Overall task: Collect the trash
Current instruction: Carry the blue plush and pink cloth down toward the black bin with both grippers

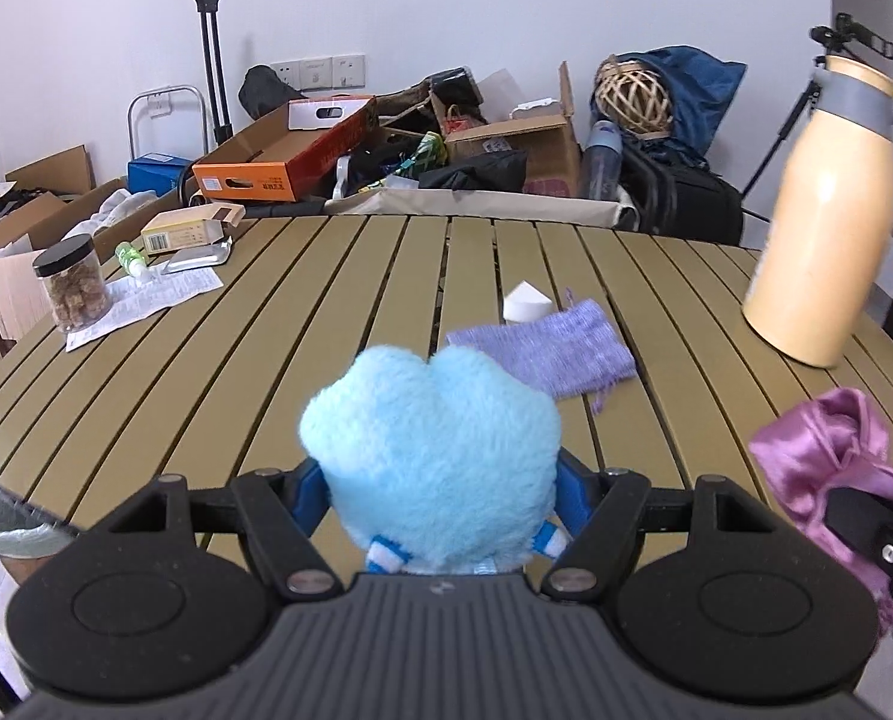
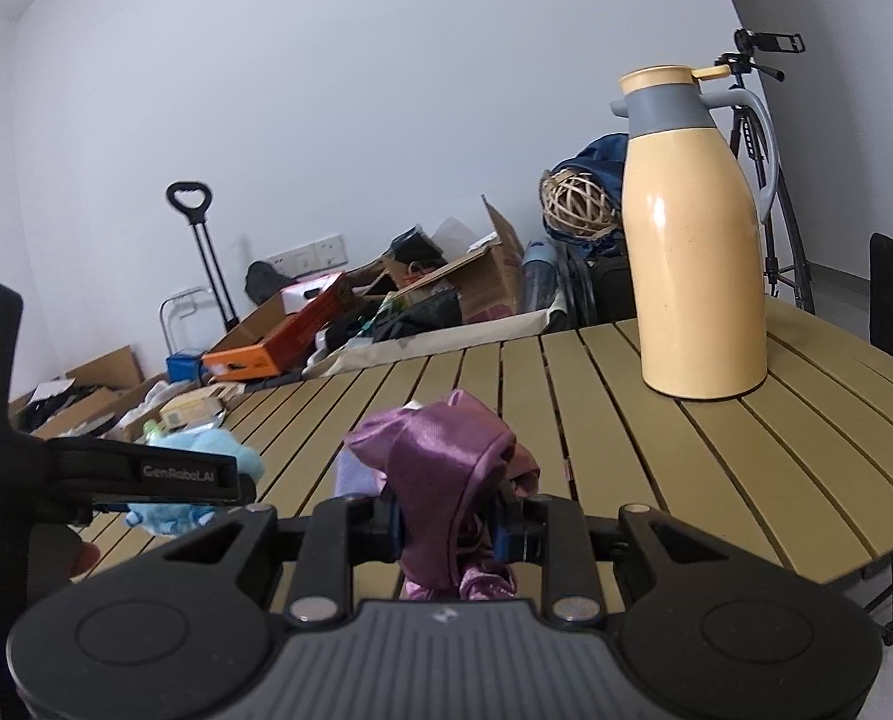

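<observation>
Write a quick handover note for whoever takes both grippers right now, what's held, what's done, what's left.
Left gripper: shut on the blue plush toy, lifted off the table.
Right gripper: shut on the purple satin cloth, also lifted.
Done: both items picked up.
Left on the table: lilac knitted pouch, white wedge, papers, jar and boxes at the far left corner. The thermos stands upright. No bin clearly identifiable.

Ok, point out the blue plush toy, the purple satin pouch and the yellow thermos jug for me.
blue plush toy (image 1: 434, 456), left wrist view, on the middle of its fluffy body.
purple satin pouch (image 2: 440, 468), right wrist view, on its shiny upper fold.
yellow thermos jug (image 2: 695, 264), right wrist view, on the middle of its body.
</observation>
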Demonstrator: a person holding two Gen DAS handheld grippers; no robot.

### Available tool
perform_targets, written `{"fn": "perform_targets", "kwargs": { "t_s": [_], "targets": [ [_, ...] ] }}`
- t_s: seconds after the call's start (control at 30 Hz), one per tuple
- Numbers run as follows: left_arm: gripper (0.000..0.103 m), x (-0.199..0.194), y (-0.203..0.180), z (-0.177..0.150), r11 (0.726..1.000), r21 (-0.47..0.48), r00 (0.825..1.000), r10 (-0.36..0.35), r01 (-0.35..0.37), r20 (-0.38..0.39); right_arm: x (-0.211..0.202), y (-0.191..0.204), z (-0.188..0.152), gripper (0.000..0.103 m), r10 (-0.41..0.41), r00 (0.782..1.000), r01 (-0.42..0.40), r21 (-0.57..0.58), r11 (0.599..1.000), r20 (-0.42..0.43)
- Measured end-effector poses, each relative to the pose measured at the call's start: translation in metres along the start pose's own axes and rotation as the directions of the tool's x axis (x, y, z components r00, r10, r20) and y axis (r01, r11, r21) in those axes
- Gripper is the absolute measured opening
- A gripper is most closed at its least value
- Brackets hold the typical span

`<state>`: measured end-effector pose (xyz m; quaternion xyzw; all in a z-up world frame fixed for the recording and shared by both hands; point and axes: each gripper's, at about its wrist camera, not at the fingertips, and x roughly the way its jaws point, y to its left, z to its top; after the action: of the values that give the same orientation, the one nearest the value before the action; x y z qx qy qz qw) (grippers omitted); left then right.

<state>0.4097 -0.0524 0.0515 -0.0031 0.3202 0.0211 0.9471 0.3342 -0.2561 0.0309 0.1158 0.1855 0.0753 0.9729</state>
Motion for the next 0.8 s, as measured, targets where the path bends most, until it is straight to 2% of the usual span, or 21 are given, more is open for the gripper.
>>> {"fn": "perform_targets", "kwargs": {
  "t_s": [0.43,0.8],
  "targets": [
    [0.072,-0.063,0.018,-0.074,0.998,0.04,0.998,-0.058,0.058,0.005,-0.051,0.033,-0.046,0.025,0.02,0.998,-0.024,-0.068,0.997,-0.066],
    [0.072,-0.069,0.033,-0.139,0.997,0.047,0.996,-0.061,0.064,-0.066,-0.068,0.05,-0.103,0.025,0.014,0.983,-0.033,-0.104,0.994,-0.182]
  ]
}}
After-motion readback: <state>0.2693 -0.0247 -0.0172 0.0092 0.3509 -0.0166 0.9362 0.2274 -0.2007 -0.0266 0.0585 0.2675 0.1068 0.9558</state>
